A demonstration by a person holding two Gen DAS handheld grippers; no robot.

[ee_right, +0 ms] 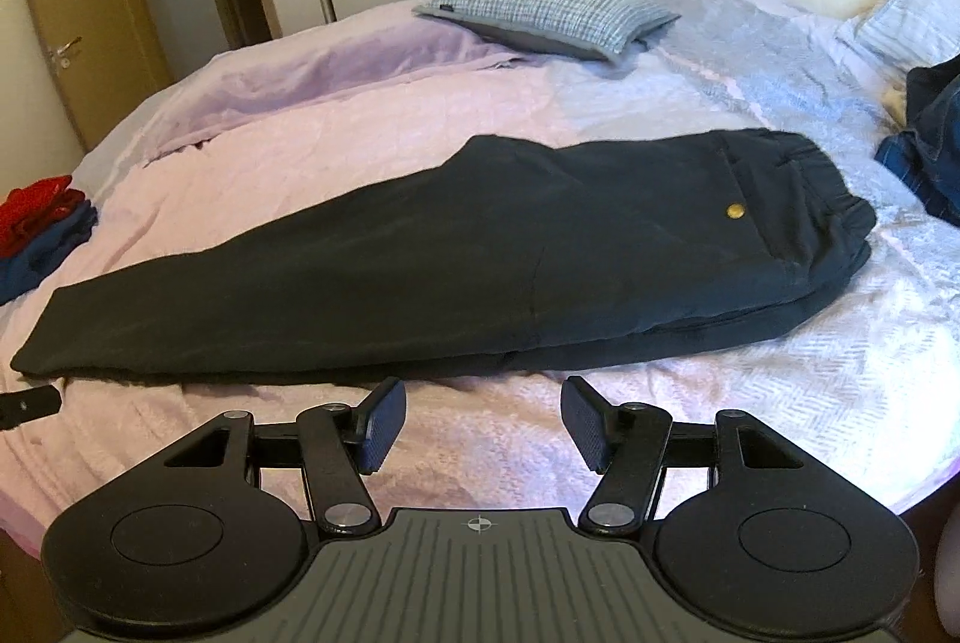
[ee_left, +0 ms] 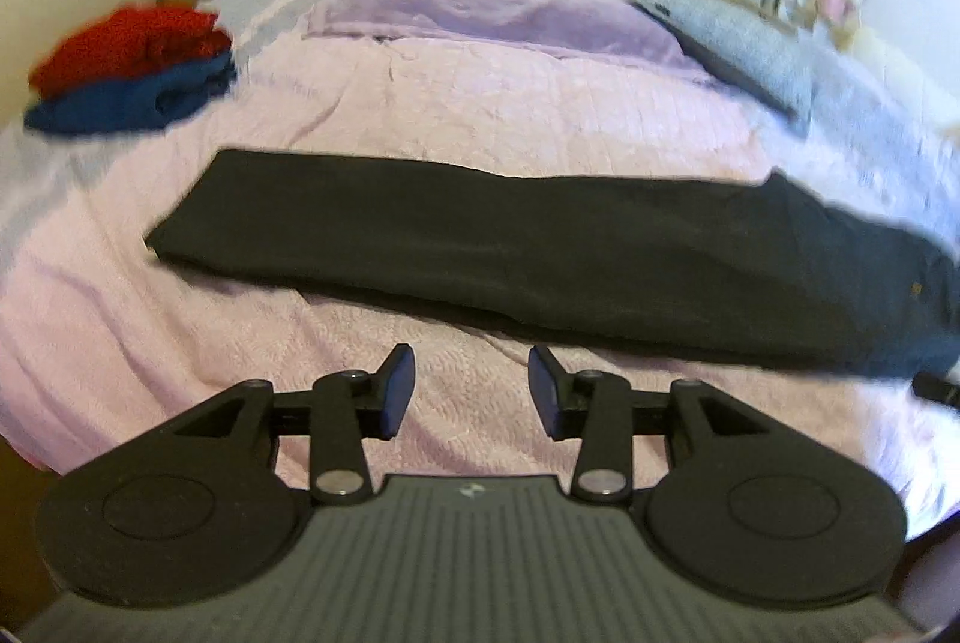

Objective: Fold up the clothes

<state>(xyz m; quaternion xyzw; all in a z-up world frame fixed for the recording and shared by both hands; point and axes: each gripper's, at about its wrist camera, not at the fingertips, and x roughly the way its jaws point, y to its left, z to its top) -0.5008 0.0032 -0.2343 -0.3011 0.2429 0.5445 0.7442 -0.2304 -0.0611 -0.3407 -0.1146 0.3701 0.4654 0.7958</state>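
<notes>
Trousers (ee_left: 540, 253) lie flat across the pink bedspread (ee_left: 420, 102) in the left wrist view, dark, doubled leg on leg, hem end to the left and waist end running off to the right; the left gripper (ee_left: 471, 391) hangs over bare cover just short of their near edge, jaws parted with nothing between them. Behind, at the far left, sits a folded stack (ee_left: 132, 66) of red on blue. From the right wrist view the same trousers (ee_right: 480, 253) show more sharply: elastic waistband (ee_right: 840, 187) at the right, a brass button (ee_right: 734, 209) on the back pocket, hem (ee_right: 42, 343) at the far left. The right gripper (ee_right: 480, 418) stands spread wide and empty, near the middle of the near edge, not touching cloth. The step in hand looks like the crosswise fold. To do it well, each claw should probably pinch both layers together at one end, lift evenly, and lay hem onto waistband with edges square, keeping the cloth taut so no crease is trapped.
</notes>
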